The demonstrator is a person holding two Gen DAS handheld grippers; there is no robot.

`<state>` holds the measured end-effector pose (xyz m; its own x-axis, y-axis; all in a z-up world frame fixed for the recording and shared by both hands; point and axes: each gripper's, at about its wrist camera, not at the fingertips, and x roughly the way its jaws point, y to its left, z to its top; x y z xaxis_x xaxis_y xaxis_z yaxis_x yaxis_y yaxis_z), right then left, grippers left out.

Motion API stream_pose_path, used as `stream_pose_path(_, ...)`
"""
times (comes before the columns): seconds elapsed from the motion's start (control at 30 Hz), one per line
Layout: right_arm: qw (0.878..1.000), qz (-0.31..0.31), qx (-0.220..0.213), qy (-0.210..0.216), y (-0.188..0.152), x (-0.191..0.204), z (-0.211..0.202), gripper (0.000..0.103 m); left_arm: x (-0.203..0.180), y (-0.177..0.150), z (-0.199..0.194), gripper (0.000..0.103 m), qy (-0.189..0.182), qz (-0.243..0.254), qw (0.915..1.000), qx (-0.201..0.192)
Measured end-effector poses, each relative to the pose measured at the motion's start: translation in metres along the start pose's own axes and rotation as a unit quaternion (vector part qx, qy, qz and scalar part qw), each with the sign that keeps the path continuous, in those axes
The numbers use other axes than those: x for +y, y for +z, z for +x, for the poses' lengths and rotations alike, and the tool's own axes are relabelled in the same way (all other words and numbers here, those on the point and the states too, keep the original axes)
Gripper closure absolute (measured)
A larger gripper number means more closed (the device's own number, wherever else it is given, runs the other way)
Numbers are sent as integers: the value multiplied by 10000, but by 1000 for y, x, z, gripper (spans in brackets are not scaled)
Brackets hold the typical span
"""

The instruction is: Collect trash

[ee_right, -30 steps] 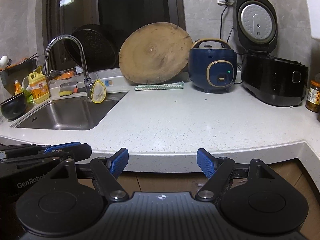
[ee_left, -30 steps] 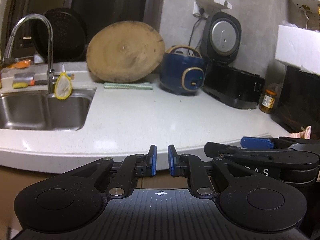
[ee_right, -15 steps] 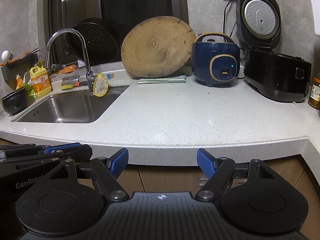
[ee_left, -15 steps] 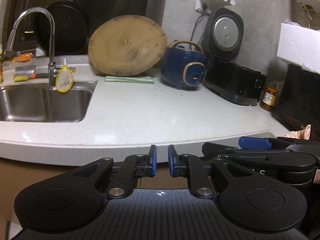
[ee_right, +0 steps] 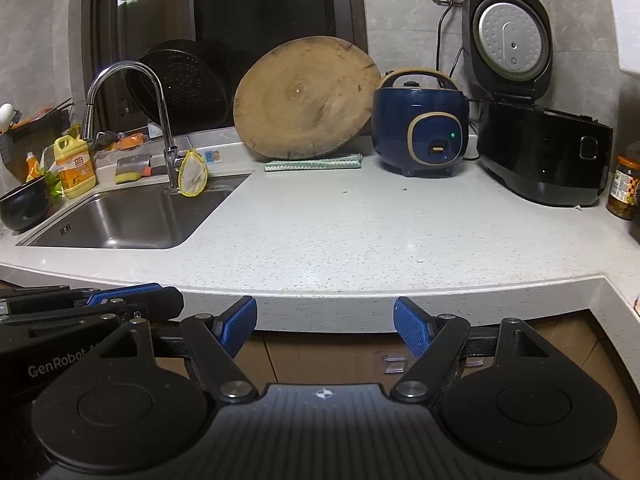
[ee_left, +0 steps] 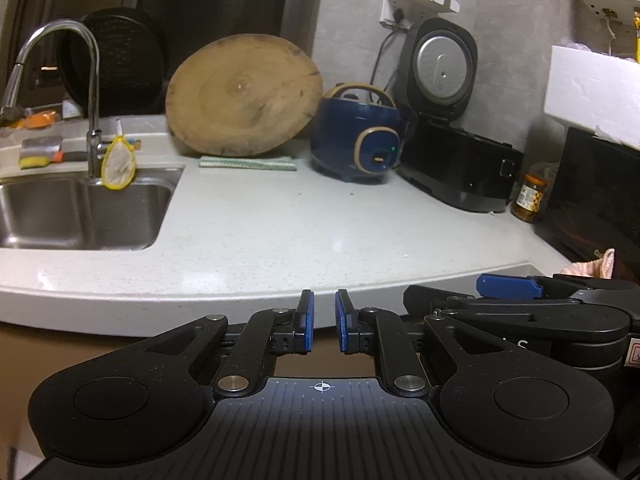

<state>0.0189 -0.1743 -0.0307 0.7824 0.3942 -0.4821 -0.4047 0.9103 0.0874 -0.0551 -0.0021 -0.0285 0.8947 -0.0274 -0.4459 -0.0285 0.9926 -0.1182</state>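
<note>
**Both grippers empty in front of the counter, no obvious trash in sight**

The left gripper (ee_left: 323, 322) hangs just off the front edge of the counter (ee_left: 280, 232) with its blue pads drawn almost together, only a narrow slit between them and nothing in it. The right gripper (ee_right: 325, 322) sits beside it at the same edge, jaws spread wide and empty.

No clear piece of trash shows on the counter. A few dark specks (ee_right: 405, 189) lie toward the back edge, in front of the blue cooker (ee_right: 420, 124), too small to tell what they are. A yellow-rimmed mesh strainer (ee_right: 192, 178) hangs at the sink's (ee_right: 132, 220) back rim by the tap (ee_right: 160, 120); whether it holds scraps cannot be seen. This fits either a counter already cleared or a search for trash that lies out of view.

Risks: crumbs that small would slip between the pads. Reaching to the back edge could knock the leaning round board (ee_right: 304, 100) or the open black cooker (ee_right: 540, 152). The jar (ee_right: 624, 188) at the right edge could tip.

Compared with a second ago, both views have pulled back and slightly up: more of the counter's front edge and the cabinet below shows. Both jaw settings are unchanged.
</note>
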Motion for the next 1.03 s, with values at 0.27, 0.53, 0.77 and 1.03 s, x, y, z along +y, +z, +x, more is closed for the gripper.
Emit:
stream_pose_path(0.27, 10000, -2, -13, 3, 0, 0, 0, 27, 0, -1, -1, 88, -7, 24, 10000, -28)
stream_pose_path(0.53, 10000, -9, -4, 17, -1, 1, -1, 27, 3, -1, -1, 88, 6, 31, 10000, -39)
stream_pose_path(0.77, 10000, -18, 33, 0, -1, 3, 2, 26, 6, 0, 4, 88, 49, 73, 9999, -51)
stream_pose_path(1.03, 9995, -233, -14, -226, 19, -18, 31, 26, 39, 12, 30, 88, 113, -253, 9991, 316)
